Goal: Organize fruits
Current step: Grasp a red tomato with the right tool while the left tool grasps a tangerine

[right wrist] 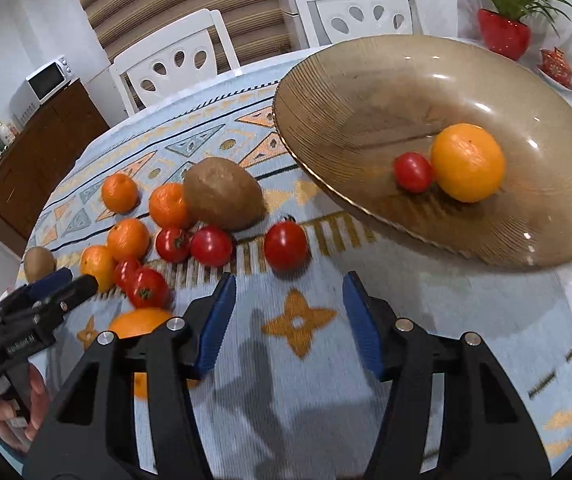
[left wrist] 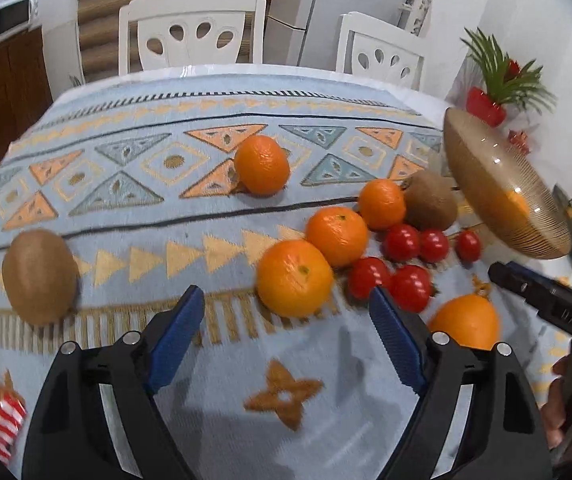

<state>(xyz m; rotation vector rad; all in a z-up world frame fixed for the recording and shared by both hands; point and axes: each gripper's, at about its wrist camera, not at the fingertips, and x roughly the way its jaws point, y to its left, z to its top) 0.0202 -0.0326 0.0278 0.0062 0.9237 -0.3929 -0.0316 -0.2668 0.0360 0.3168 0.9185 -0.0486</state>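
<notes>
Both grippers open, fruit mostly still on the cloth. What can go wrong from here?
1. The tomatoes sit packed against the oranges and a kiwi; closing on one may nudge its round neighbours into rolling.
2. The bowl already holds an orange and a tomato; a dropped fruit could knock them.
3. The left gripper and right gripper work close together and could collide.
</notes>
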